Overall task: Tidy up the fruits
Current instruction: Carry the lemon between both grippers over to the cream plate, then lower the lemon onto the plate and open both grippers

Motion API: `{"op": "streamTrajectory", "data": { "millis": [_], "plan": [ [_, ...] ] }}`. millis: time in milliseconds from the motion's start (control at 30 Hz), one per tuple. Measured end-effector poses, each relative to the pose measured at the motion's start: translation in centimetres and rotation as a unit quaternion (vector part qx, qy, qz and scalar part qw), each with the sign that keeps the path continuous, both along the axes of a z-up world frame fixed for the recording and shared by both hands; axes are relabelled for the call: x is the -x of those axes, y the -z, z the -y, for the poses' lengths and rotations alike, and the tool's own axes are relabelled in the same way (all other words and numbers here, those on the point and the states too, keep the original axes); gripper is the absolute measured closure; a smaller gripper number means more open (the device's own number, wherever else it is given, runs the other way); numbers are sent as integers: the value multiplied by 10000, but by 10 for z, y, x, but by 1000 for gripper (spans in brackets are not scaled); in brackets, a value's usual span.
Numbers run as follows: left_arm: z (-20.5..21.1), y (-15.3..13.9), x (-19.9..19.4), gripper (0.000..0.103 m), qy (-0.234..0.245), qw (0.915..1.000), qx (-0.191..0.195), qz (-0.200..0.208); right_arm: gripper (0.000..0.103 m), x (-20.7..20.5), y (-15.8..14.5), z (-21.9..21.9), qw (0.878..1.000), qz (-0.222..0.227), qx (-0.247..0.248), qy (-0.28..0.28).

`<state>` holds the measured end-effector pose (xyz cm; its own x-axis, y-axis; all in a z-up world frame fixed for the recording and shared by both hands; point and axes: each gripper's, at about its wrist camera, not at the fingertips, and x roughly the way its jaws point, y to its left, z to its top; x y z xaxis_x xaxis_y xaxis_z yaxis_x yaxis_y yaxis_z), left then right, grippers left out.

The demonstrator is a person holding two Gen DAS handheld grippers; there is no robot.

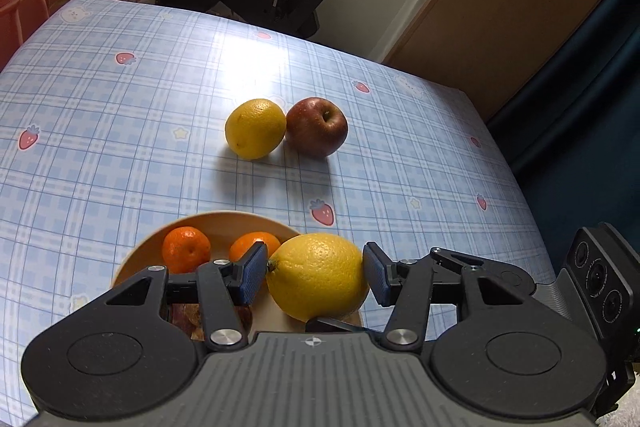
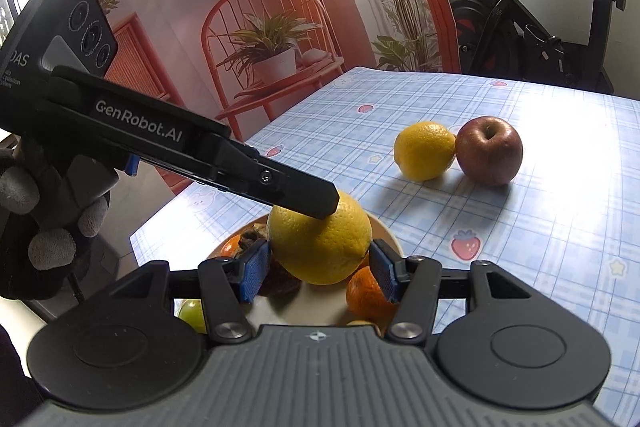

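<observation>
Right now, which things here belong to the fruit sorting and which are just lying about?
Job: large yellow lemon between the left claw pads, beige round bowl, small orange mandarins, loose yellow lemon, red apple.
Lying about: black exercise bike.

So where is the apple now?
The apple sits on the table, touching the right side of a lemon, beyond the bowl in both views.

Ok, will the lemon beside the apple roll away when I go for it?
Probably a bit: the lemon is rounded and loose on a glossy tablecloth. The apple touching its side may block it that way. Its dimpled peel should grip well; the left tongs hold the other lemon.
</observation>
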<state>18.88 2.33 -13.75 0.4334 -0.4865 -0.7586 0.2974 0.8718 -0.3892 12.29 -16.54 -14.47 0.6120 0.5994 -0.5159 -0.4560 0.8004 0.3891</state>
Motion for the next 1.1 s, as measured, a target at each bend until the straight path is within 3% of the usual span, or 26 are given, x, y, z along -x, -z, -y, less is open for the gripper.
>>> {"op": "streamTrajectory", "data": {
  "millis": [400, 833, 1100],
  "plan": [
    [-15, -7, 40, 48, -204, 9997, -94, -118, 45, 25, -2, -14, 9993, -3, -1, -370],
    [-30, 4, 45, 49, -298, 9989, -111, -331, 45, 22, 6, -31, 9971, -205, 101, -721],
    [-40, 6, 43, 50, -372, 9986, -12, -374, 45, 13, 4, -45, 9944, -273, 481, -903]
  ]
}}
